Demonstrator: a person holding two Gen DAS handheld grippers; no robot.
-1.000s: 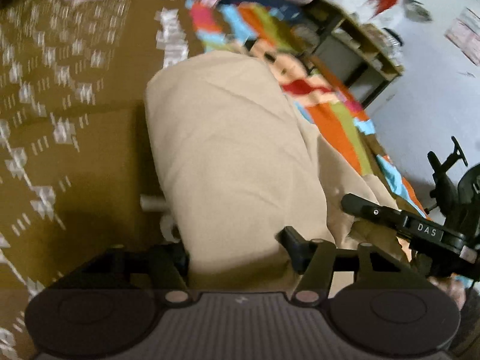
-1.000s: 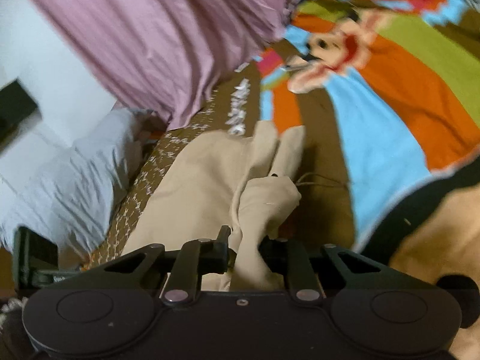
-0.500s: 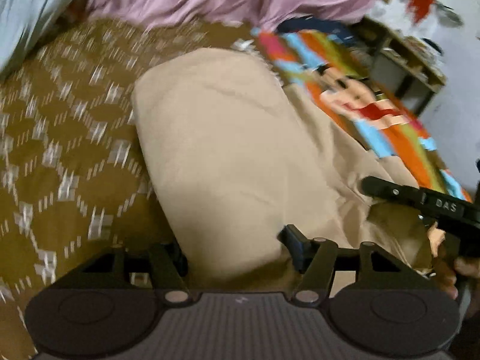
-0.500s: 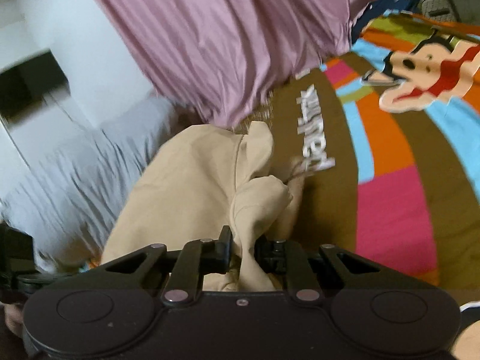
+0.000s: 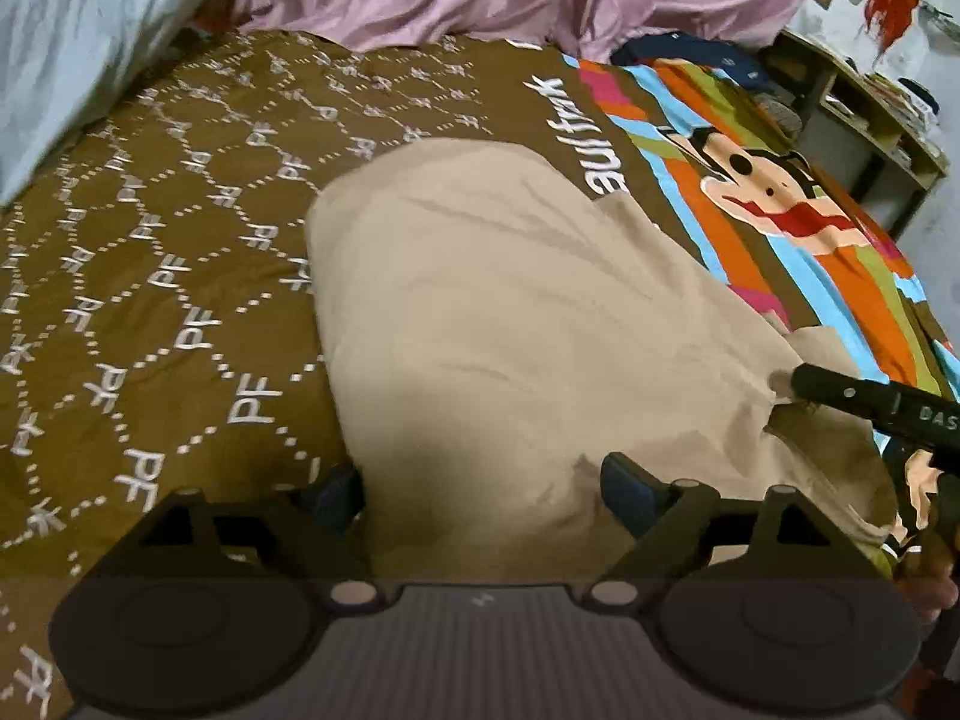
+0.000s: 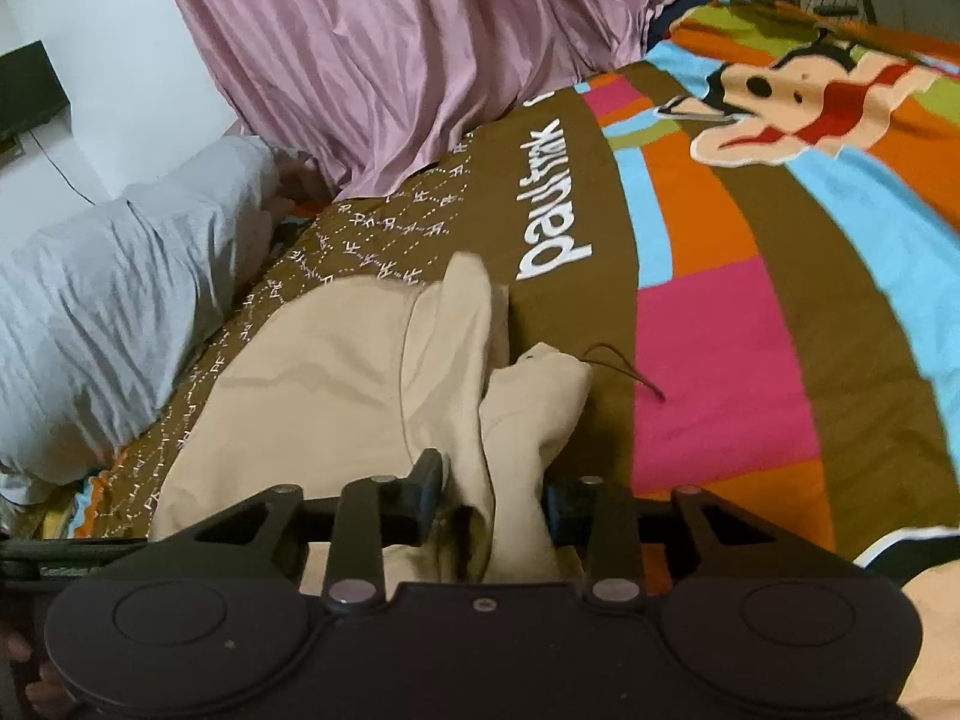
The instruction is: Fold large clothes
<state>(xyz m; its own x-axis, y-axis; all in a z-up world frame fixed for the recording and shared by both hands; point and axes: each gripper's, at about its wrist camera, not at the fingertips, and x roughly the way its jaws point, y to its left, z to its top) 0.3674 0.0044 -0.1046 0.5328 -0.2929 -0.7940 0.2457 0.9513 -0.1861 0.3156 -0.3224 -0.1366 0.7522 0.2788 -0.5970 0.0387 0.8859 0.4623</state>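
A beige garment lies folded on the patterned bedspread. My left gripper is open, its fingers wide apart astride the garment's near edge. My right gripper is open too, with bunched beige cloth lying loose between its fingers. The right gripper's body also shows in the left wrist view at the garment's right edge. A thin dark drawstring trails from the cloth onto the bedspread.
A pink curtain hangs behind the bed. A grey pillow lies at the bed's left end. A wooden shelf stands beyond the far right corner. A dark blue cloth lies by the curtain.
Both grippers have moved with the garment toward the curtain end of the bed. The right gripper's jaws have parted from the bunched cloth they pinched. The garment now lies flatter.
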